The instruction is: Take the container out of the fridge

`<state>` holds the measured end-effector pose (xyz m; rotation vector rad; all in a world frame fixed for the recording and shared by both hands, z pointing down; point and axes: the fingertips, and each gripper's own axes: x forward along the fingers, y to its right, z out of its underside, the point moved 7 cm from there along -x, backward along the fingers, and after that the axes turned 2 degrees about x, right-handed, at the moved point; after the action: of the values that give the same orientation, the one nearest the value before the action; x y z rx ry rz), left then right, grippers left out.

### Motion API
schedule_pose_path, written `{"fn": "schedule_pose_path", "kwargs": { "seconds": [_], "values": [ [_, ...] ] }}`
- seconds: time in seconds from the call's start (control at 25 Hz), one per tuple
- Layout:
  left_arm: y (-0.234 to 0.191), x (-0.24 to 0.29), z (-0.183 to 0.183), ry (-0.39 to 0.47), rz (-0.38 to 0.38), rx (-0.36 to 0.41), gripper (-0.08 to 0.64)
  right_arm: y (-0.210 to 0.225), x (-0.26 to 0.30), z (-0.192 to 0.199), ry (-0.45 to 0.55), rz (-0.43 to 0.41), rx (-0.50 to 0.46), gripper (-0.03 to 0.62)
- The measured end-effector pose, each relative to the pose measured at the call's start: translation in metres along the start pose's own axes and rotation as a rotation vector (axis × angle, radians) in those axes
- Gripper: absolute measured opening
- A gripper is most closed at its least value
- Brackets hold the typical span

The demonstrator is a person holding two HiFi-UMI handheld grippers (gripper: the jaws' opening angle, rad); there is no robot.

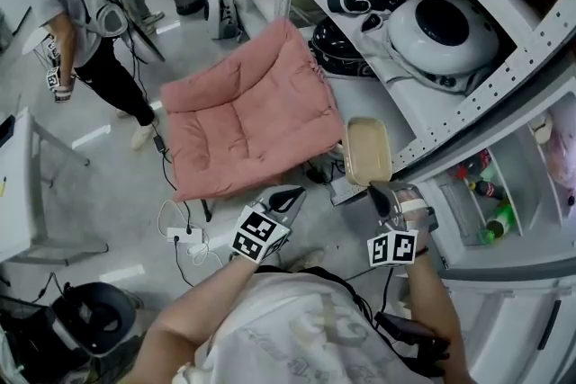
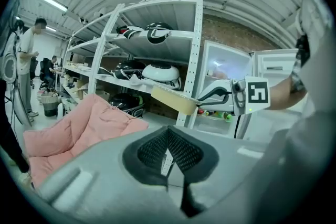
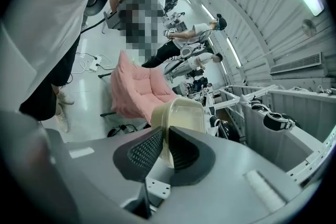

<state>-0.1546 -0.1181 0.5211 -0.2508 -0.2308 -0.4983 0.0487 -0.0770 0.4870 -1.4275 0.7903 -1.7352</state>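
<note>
Container (image 1: 367, 150), pinched in the right hand-held gripper (image 1: 380, 193), hangs between pink chair (image 1: 243, 112) and fridge (image 1: 526, 166); left hand-held gripper (image 1: 288, 197) pressed together.

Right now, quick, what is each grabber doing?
Left gripper: closed, holding nothing.
Right gripper: closed on the container.

Workshop, steel shelving (image 2: 198, 50), helmets (image 2: 157, 33), trailing floor cables (image 1: 180, 234)

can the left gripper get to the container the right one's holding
Probably yes. The right gripper holds the container out in open air beside the left gripper, with nothing between them. The left jaws are together, so they would have to open first.
</note>
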Motion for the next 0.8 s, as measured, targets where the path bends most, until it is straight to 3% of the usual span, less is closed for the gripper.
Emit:
{"fn": "schedule_pose_path", "kwargs": {
  "seconds": [0.32,0.8],
  "values": [
    [-0.024,-0.024,0.004,0.015,-0.072,-0.017,0.003,0.008,0.027,-0.033,0.076,-0.018,-0.042,0.044],
    [-0.049,-0.033,0.000,0.033,-0.107,-0.007,0.003,0.009,0.050,-0.054,0.130,-0.029,-0.056,0.044]
  ]
}}
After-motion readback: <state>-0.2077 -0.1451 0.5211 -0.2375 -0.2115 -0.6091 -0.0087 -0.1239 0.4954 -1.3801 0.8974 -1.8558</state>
